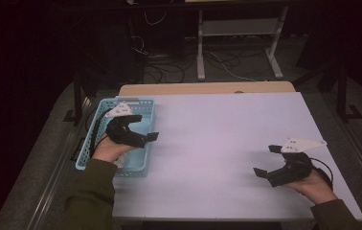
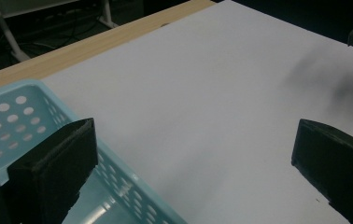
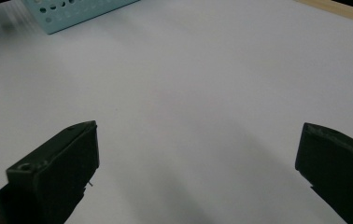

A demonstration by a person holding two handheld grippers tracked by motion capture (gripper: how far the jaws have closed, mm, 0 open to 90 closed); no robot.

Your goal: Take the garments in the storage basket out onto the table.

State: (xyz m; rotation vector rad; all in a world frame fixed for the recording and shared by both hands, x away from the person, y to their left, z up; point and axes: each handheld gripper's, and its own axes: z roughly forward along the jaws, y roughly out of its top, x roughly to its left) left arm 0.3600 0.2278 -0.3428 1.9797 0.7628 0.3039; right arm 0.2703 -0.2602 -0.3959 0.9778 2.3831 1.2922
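A white table (image 1: 227,143) takes up most of the high view, with a strip of bare wood along its far edge and a dark floor with cables and a metal stand beyond it. At the table's left edge sits a light blue basket (image 1: 89,143) with perforated walls, its long side running front to back; something pale lies in its near end, too hidden to name. The left gripper (image 1: 144,128) hovers over the basket's right wall, its jaws spread wide and pointing right toward the open table, with nothing between them; in the left gripper view one jaw stands above the basket's rim (image 2: 118,172) and the other above the bare white surface. The right gripper (image 1: 266,160) is held low over the table's near right part, well apart from the basket, its jaws likewise wide open and empty, pointing left. In the right gripper view the basket's corner (image 3: 72,14) shows far off at the top left.
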